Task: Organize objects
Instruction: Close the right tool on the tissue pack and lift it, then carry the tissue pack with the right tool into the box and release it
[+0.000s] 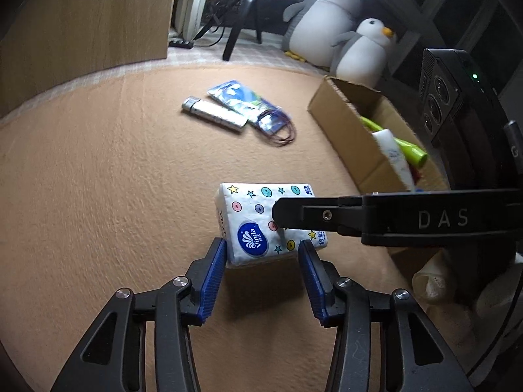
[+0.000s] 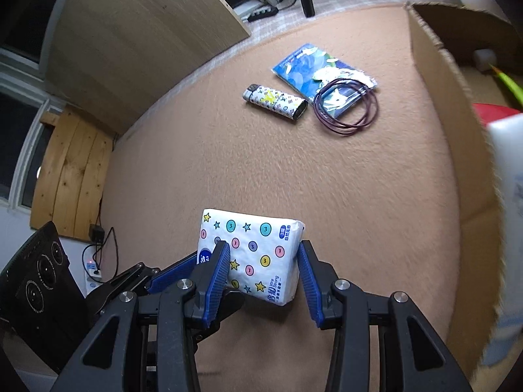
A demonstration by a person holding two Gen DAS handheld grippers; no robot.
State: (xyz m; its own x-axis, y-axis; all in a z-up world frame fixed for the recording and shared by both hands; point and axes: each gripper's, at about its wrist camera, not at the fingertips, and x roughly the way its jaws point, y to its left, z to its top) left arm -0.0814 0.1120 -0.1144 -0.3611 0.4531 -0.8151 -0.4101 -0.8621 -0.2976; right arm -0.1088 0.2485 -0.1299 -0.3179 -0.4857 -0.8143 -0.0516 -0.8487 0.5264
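Left wrist view showed the right gripper's finger (image 1: 294, 217) crossing in from the right, over the far right part of the tissue pack (image 1: 261, 225); the right wrist view instead caught the left gripper's blue pad (image 2: 173, 272) poking in from the left under the pack's near left corner. Only the left view had the two penguin plushies (image 1: 330, 16) far ahead right; only the right view had the power strip (image 2: 93, 272) low at left.

Left gripper (image 1: 262, 253): jaws wide apart, pack's near end sat between the tips, left pad at its corner; firm contact on both sides could not be told. Right gripper (image 2: 263, 258): also wide, both pads against the pack (image 2: 255, 254), which looked lifted off the surface with a shadow below. Who carried the weight was unclear.

Beyond the pack, bare tan carpet (image 1: 114, 179). Further ahead lay a patterned lighter (image 2: 274, 101), just right of it a blue packet (image 2: 313, 68) with a purple cord loop (image 2: 346, 107) lying across its near end. Right of both grippers, an open cardboard box (image 2: 457, 150) holding green and white items, not identifiable. Ahead left, a wooden panel (image 2: 137, 32); far back, black stand legs (image 1: 233, 36) and a bright light.
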